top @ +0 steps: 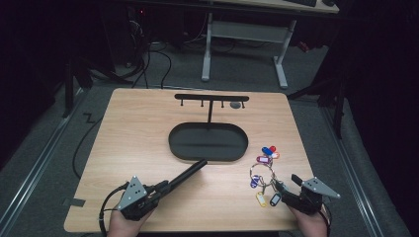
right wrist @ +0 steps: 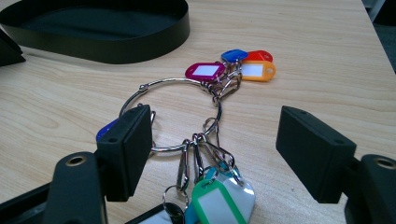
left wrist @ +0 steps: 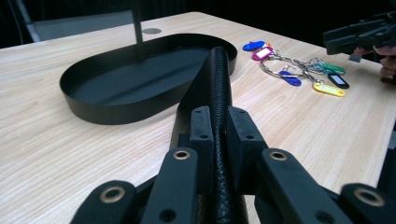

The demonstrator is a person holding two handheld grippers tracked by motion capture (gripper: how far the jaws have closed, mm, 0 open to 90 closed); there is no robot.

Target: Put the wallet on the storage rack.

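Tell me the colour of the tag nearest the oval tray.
Blue: the blue tag lies closest to the tray, clearest in the right gripper view.

- The left gripper (top: 148, 195) is matte black, topped by a grey three-cornered plate, with a black cable looping behind.
- The right gripper (top: 291, 190) looks the same.
- Brass-ringed screw holes dot the blocky black jaw arms.

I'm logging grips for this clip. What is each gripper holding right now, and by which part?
The left gripper clamps a black rod at its near end. The right gripper holds nothing; its open jaws straddle the key ring.
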